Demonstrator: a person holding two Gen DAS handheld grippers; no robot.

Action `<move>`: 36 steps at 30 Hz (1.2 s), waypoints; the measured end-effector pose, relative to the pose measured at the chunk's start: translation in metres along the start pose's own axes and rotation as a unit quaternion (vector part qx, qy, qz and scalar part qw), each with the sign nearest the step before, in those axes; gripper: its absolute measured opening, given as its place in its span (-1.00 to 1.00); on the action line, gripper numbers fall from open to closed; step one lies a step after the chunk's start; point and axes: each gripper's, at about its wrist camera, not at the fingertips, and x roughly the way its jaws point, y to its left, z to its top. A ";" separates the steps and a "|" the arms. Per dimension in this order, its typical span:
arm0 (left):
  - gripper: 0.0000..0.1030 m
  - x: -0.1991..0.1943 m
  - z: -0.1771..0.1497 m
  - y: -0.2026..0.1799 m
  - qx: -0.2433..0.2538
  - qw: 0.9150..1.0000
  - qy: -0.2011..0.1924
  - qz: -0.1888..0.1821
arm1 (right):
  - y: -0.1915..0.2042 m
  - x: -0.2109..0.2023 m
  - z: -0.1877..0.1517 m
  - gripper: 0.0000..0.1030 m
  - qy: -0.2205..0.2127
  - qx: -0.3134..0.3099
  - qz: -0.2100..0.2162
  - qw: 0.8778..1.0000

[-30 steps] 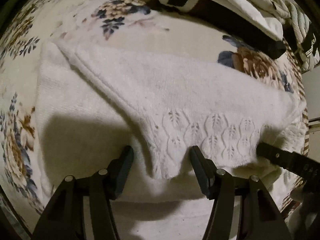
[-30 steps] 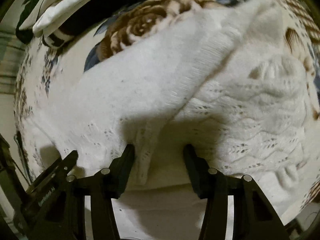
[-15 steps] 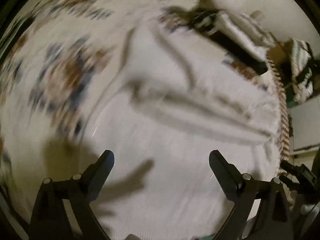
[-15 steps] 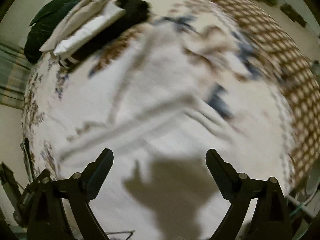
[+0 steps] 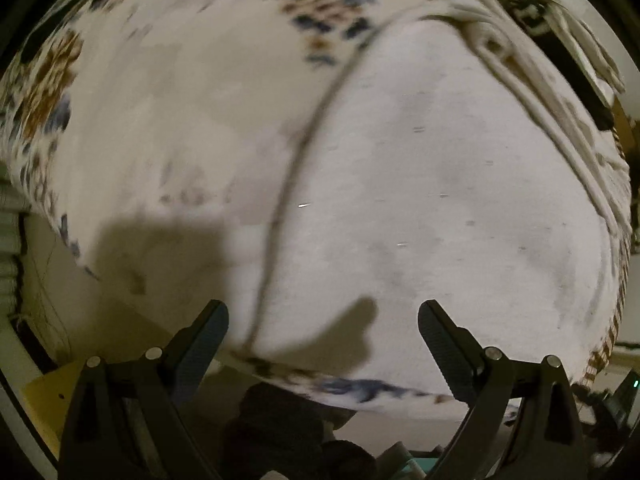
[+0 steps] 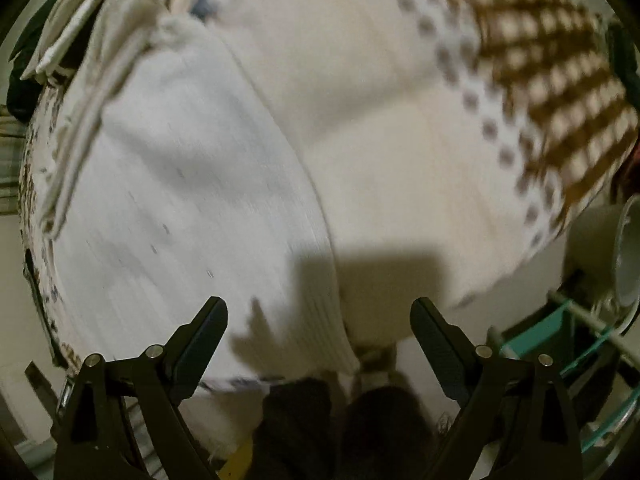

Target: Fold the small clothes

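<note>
The white knit garment (image 5: 440, 200) lies flat on the floral bedspread (image 5: 160, 100). Both grippers, left (image 5: 323, 322) and right (image 6: 319, 320), hang released, empty. Soft, limp, probably light; grip an edge.

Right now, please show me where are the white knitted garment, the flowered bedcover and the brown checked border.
white knitted garment (image 5: 440, 184): left wrist view, its flat middle.
flowered bedcover (image 5: 160, 92): left wrist view, bare part left of the garment.
brown checked border (image 6: 532, 40): right wrist view, its upper right part.
</note>
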 end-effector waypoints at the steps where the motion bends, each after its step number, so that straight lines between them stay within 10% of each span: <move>1: 0.88 0.003 0.001 0.006 -0.007 1.000 0.003 -0.006 | -0.003 0.005 -0.004 0.56 0.007 0.002 0.006 1.000; 11: 0.84 0.018 0.009 0.016 0.001 0.999 0.004 -0.038 | -0.004 0.023 -0.023 0.26 0.002 0.001 0.047 0.999; 17: -0.26 0.019 -0.001 -0.019 0.074 0.996 -0.007 -0.044 | 0.005 0.019 -0.027 0.07 0.005 -0.001 0.062 0.998; 18: -0.80 0.019 -0.002 -0.022 0.079 0.996 -0.005 -0.043 | 0.008 0.021 -0.028 -0.08 0.005 -0.003 0.063 0.998; 21: -0.82 0.010 -0.003 -0.026 0.083 0.995 -0.016 -0.055 | 0.002 0.024 -0.025 -0.78 0.003 0.005 0.064 0.998; 36: -0.83 -0.123 0.087 -0.021 -0.015 0.975 -0.101 -0.197 | 0.036 -0.111 0.012 -0.82 -0.050 0.006 0.177 0.983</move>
